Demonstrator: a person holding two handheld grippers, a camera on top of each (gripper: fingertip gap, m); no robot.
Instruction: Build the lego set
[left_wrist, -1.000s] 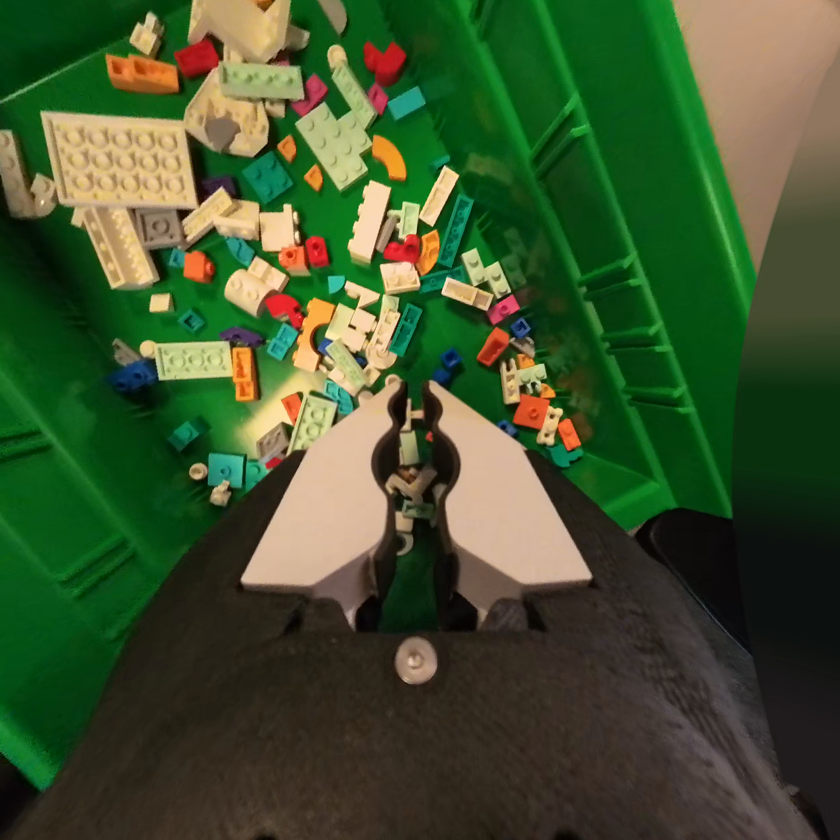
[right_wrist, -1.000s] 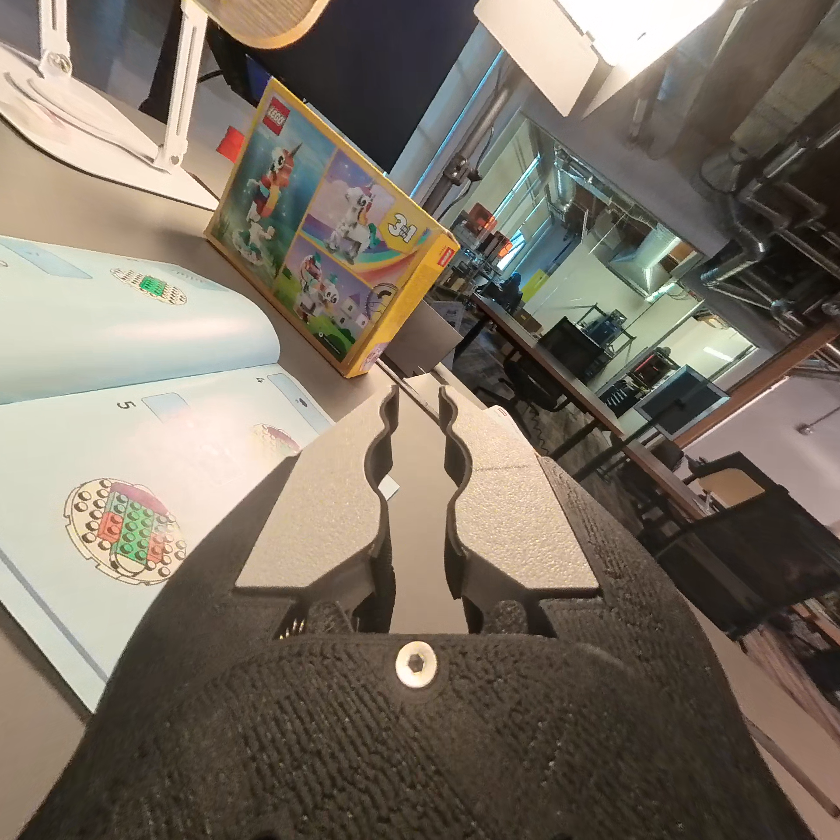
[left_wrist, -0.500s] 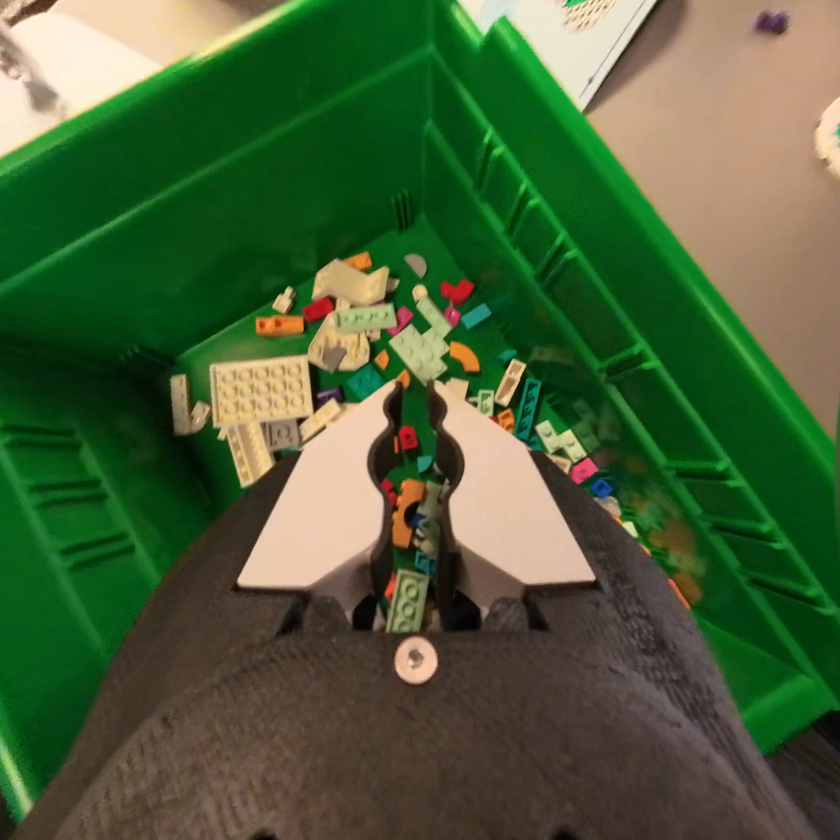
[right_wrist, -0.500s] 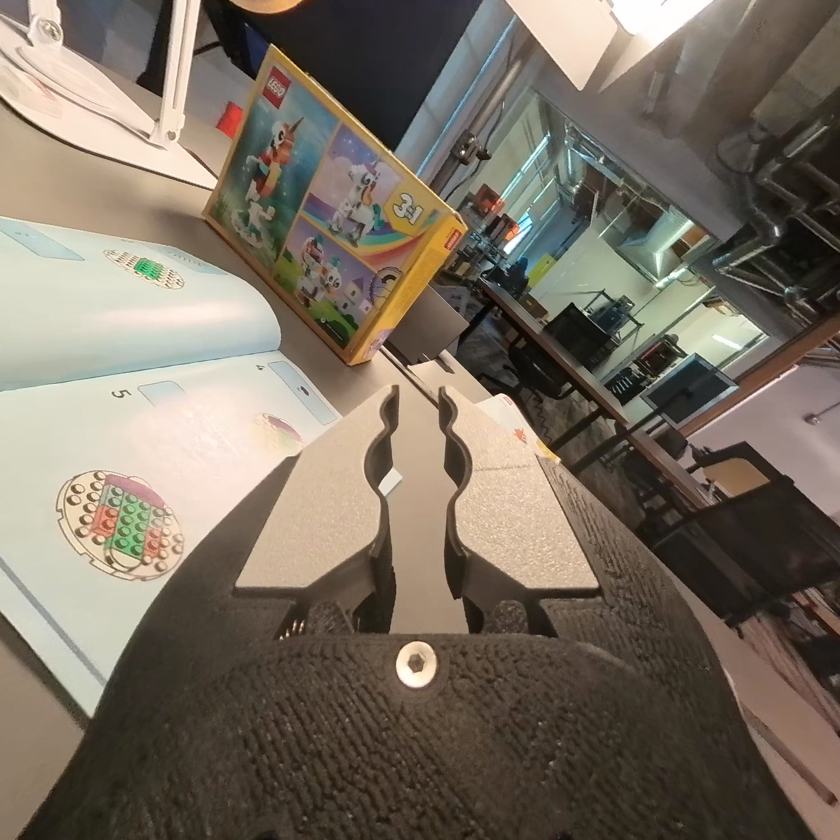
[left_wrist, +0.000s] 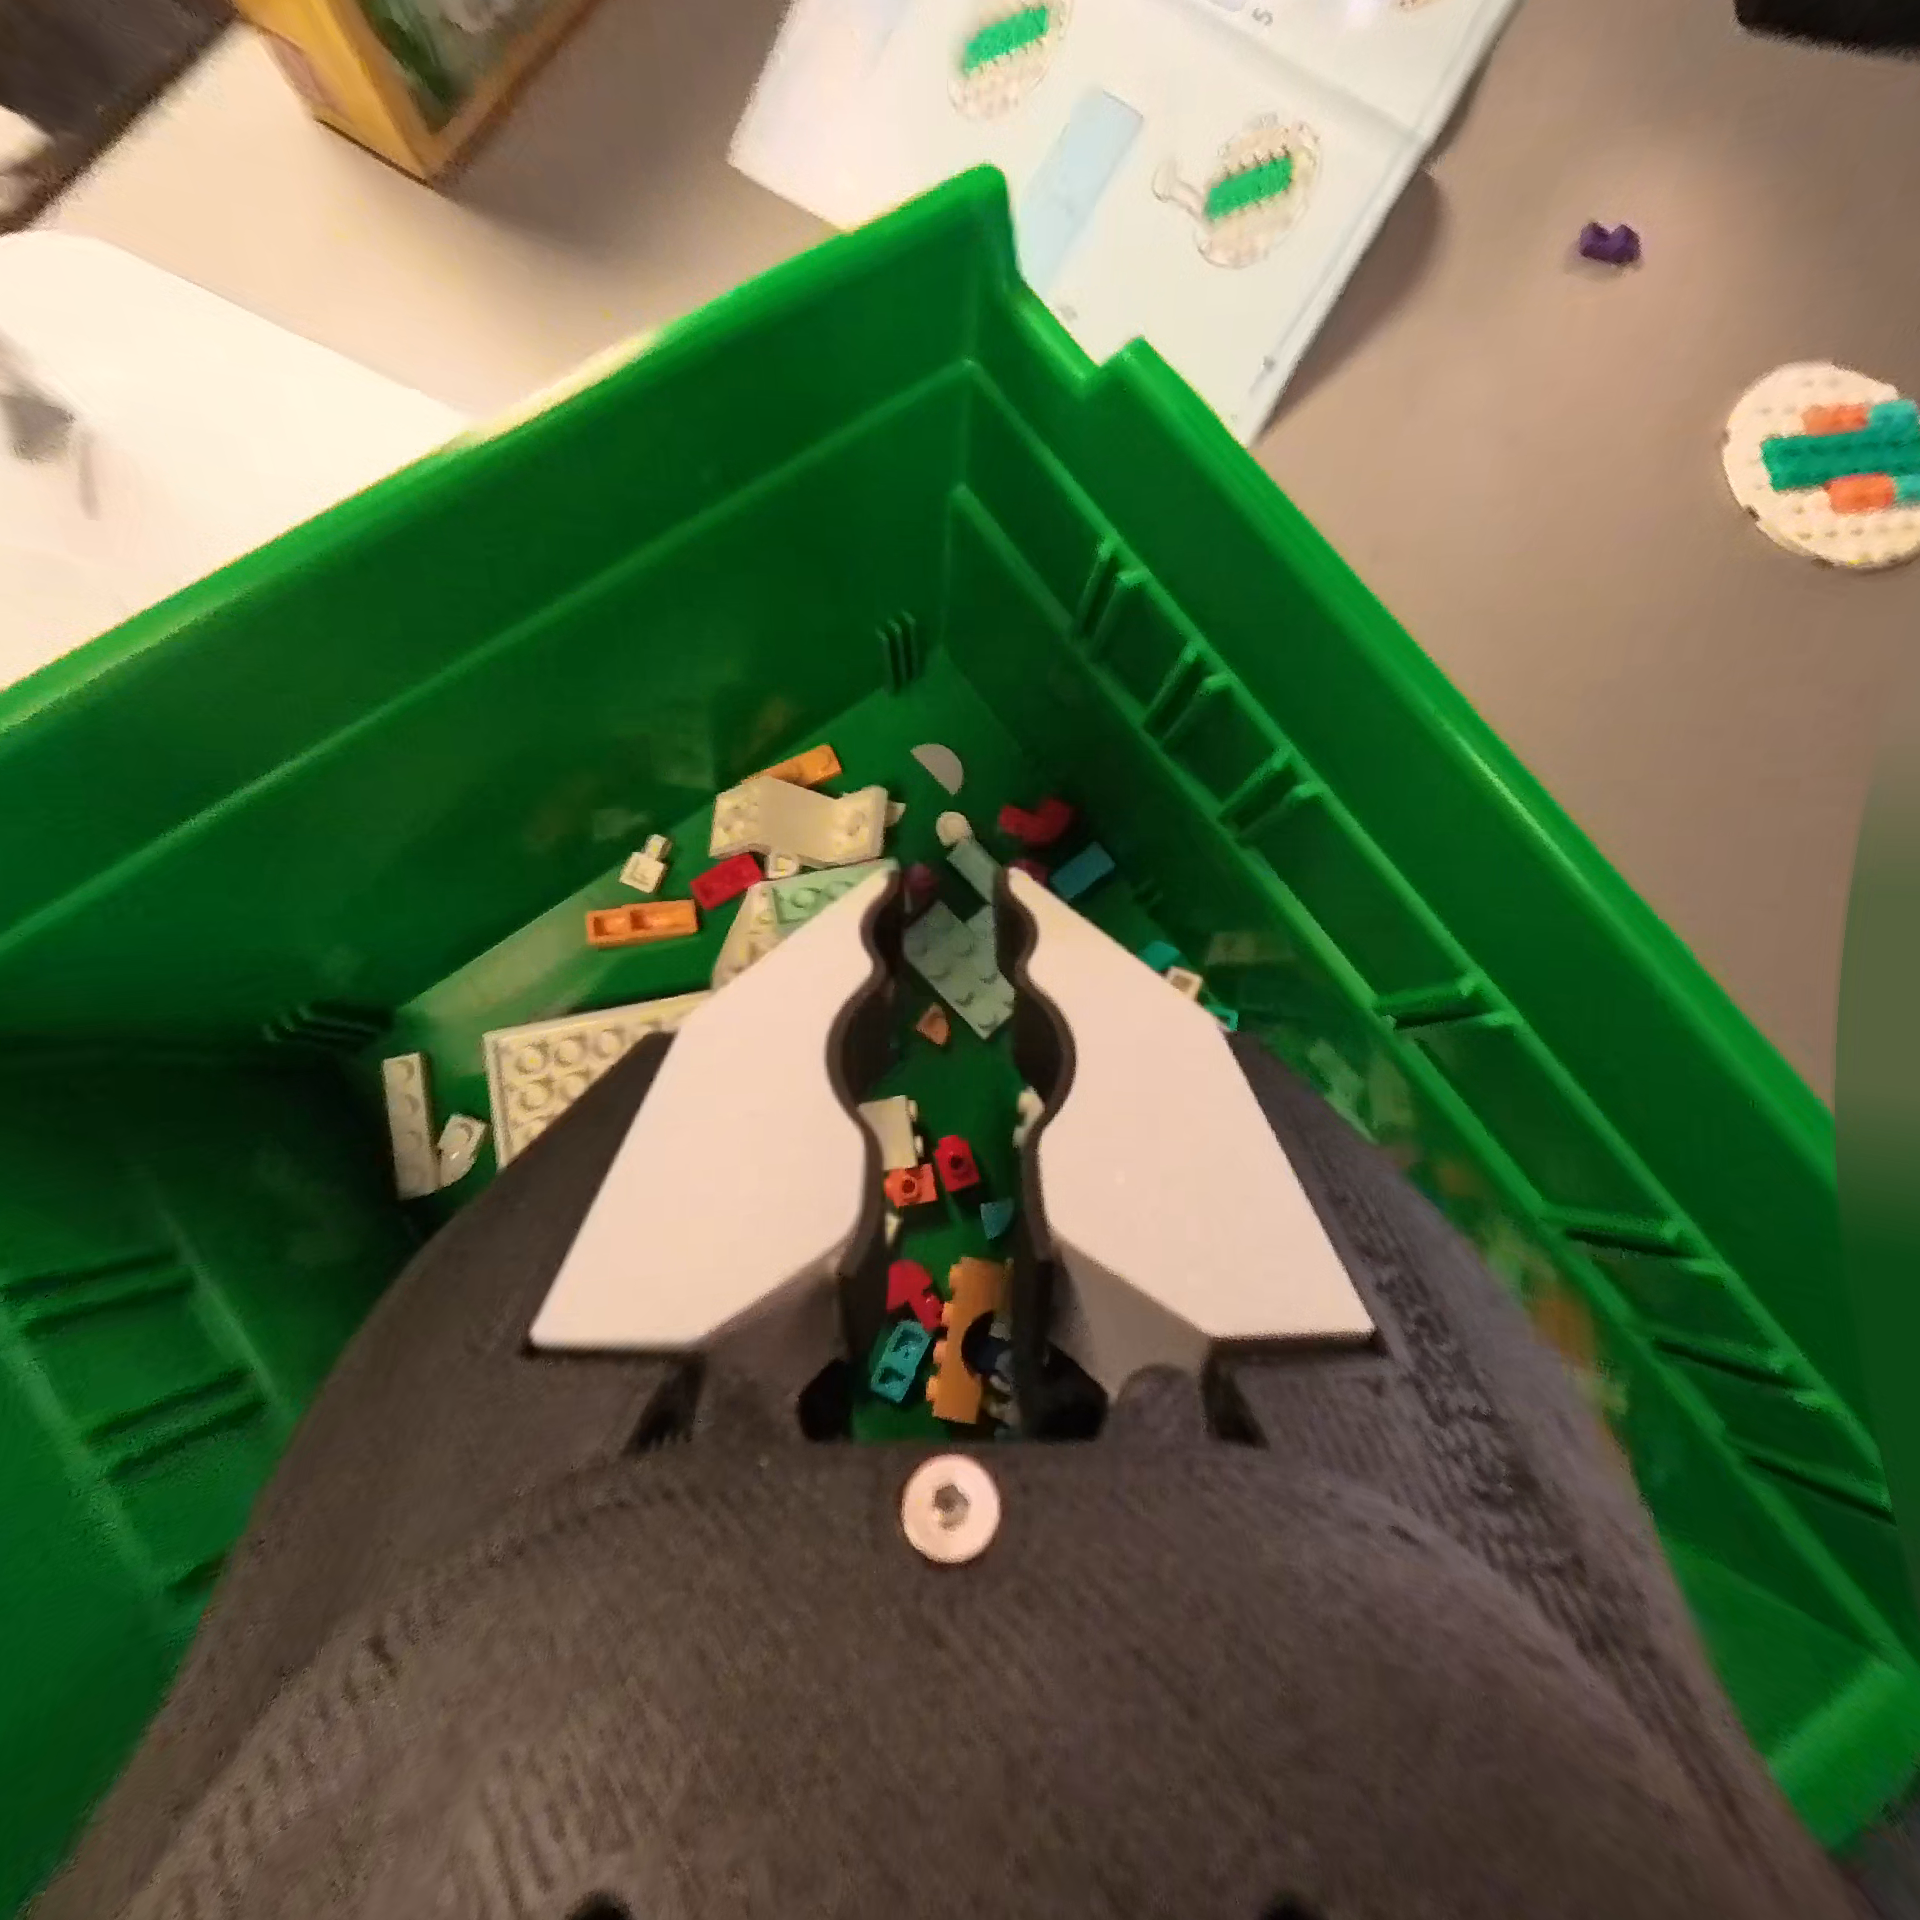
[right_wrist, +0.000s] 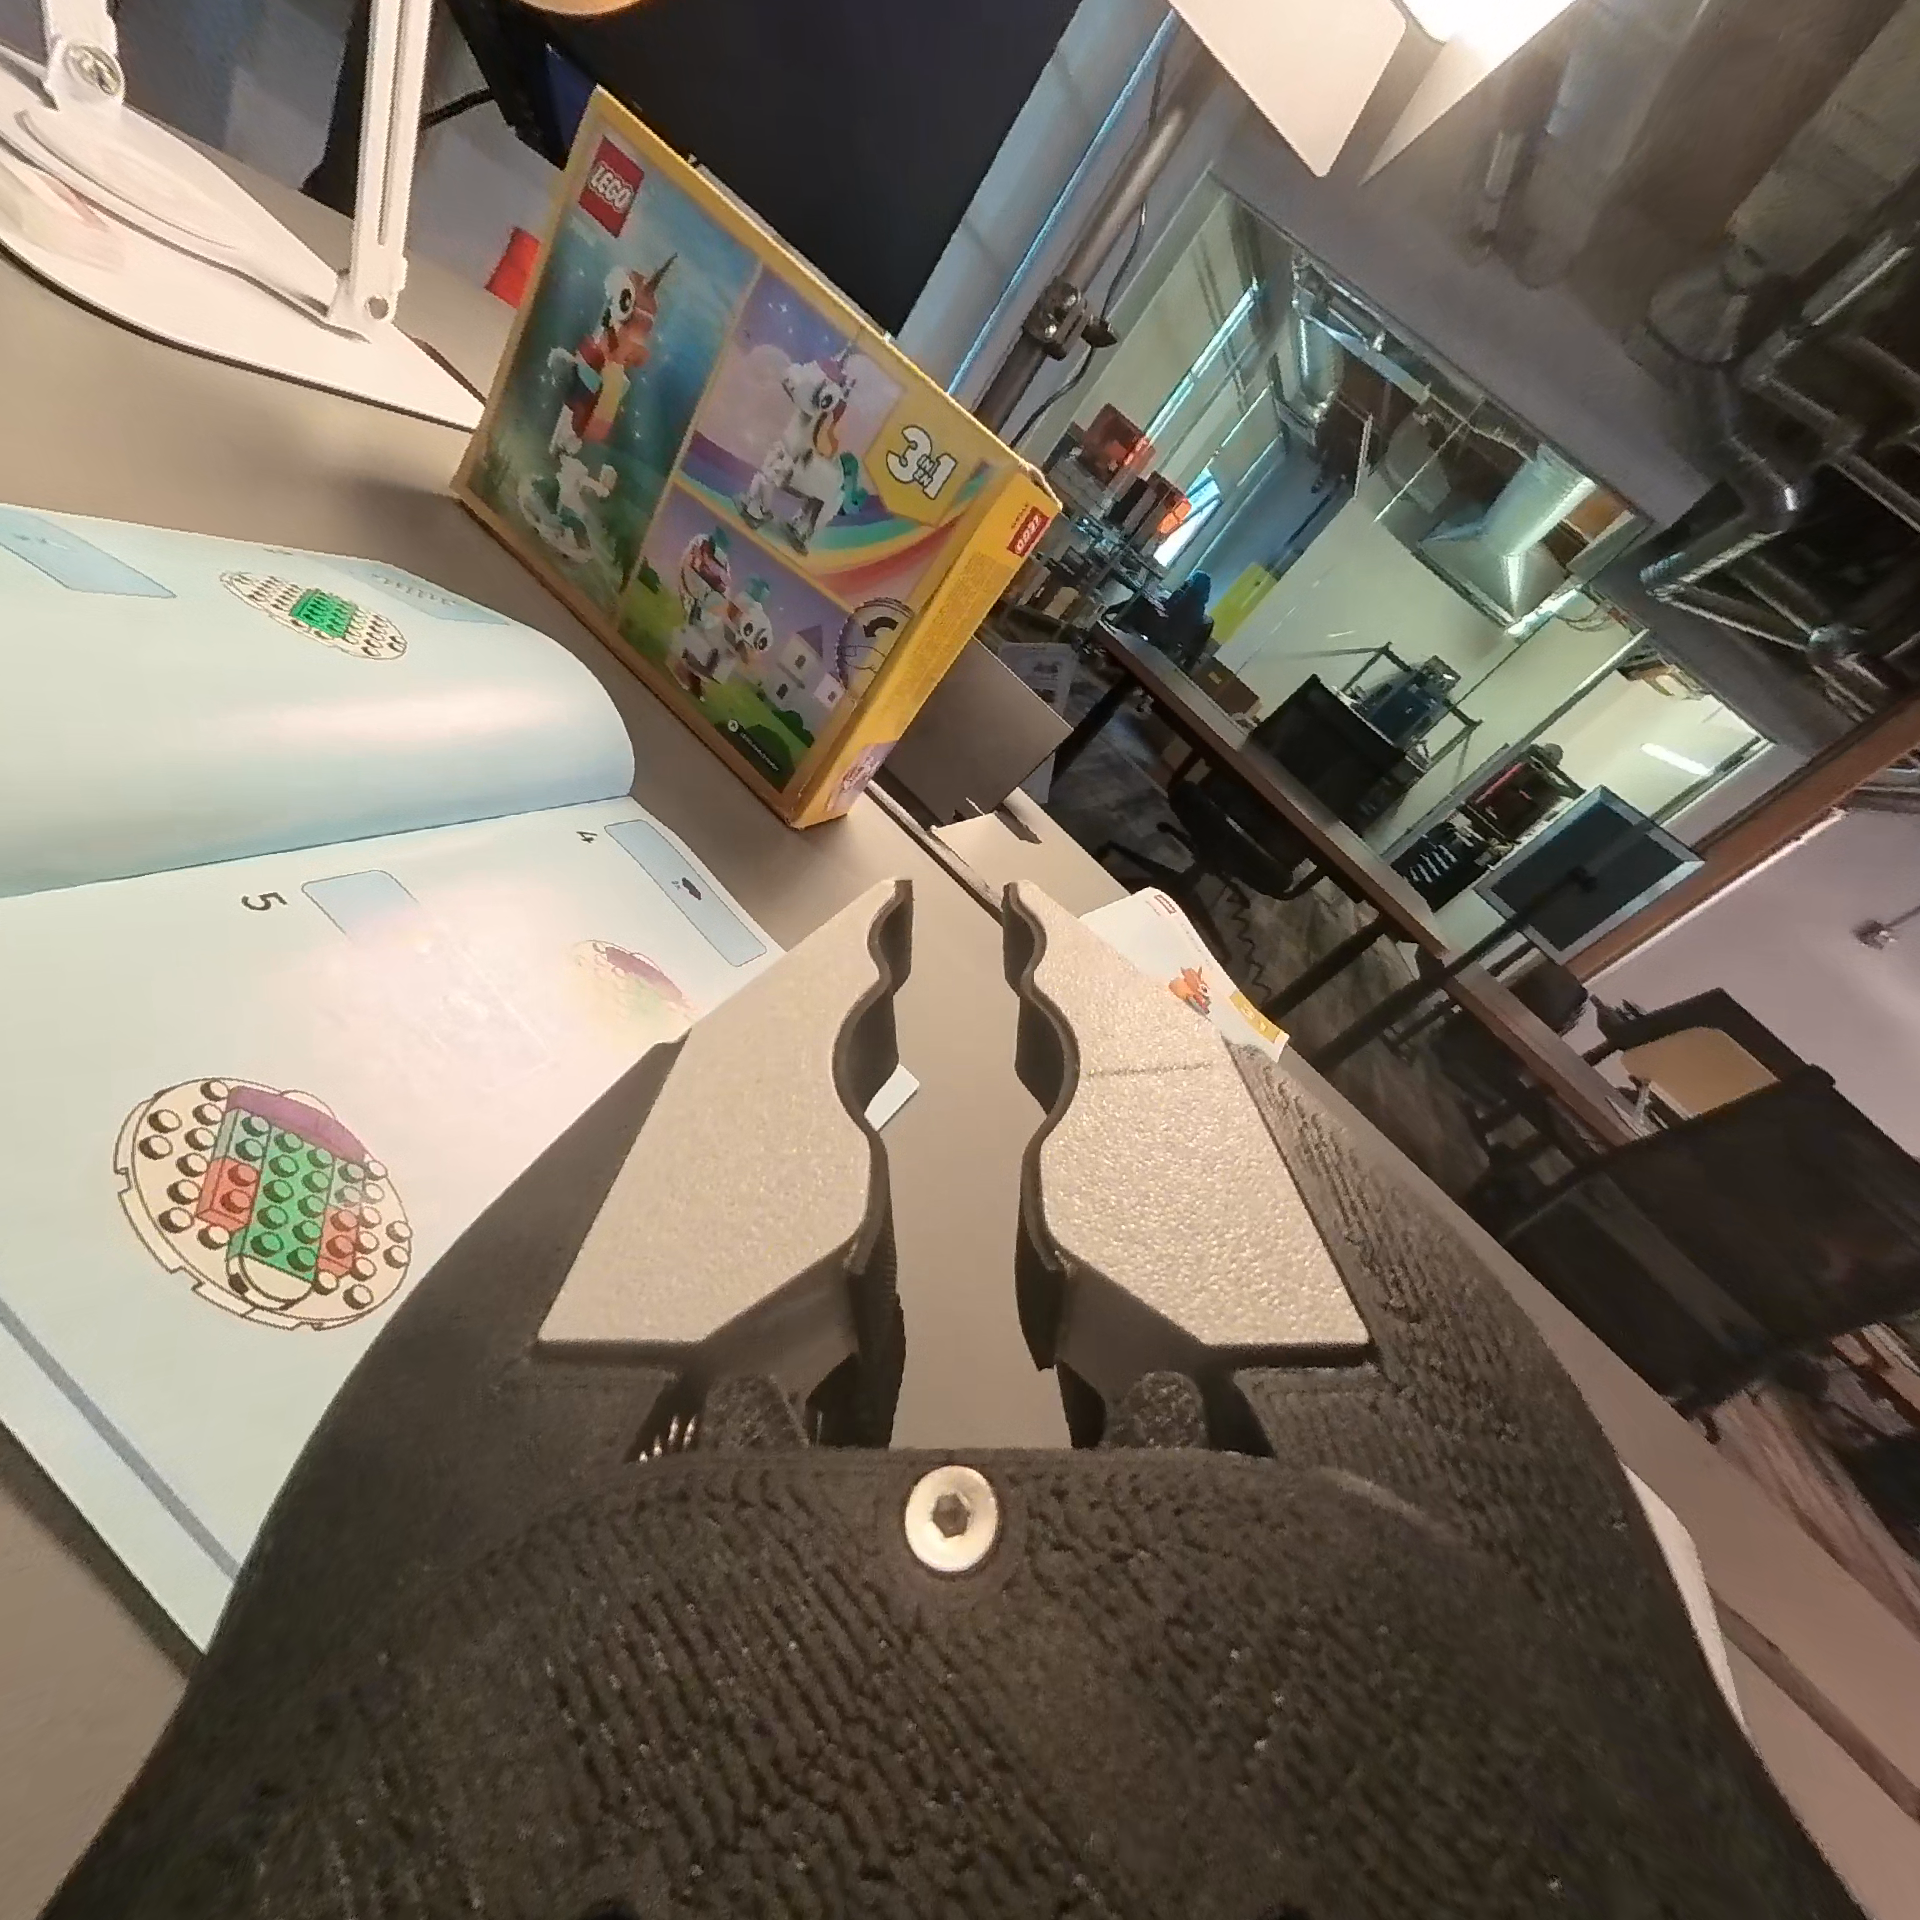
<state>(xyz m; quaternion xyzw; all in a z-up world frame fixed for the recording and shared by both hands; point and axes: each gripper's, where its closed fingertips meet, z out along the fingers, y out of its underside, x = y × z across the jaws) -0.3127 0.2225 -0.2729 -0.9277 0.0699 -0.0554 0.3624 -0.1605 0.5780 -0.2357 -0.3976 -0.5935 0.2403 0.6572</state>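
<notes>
My left gripper (left_wrist: 953, 878) hangs above a green bin (left_wrist: 623, 582). Its jaws stand a little apart with nothing between them. Far below lie several loose bricks, among them a mint plate (left_wrist: 961, 961), a white plate (left_wrist: 551, 1070) and an orange plate (left_wrist: 639, 923). A round white baseplate (left_wrist: 1829, 468) with teal and orange bricks on it sits on the table at the far right. My right gripper (right_wrist: 956, 894) is slightly open and empty, low over the table beside the open instruction booklet (right_wrist: 312, 831).
The yellow set box (right_wrist: 748, 488) stands behind the booklet. A white lamp stand (right_wrist: 374, 208) is at the back left. A small purple piece (left_wrist: 1608, 244) lies on the grey table near the booklet (left_wrist: 1122, 135). The bin's walls are tall and ribbed.
My left gripper has risen from close over the bricks to above the bin, so the rim and table now show. The right gripper has barely shifted.
</notes>
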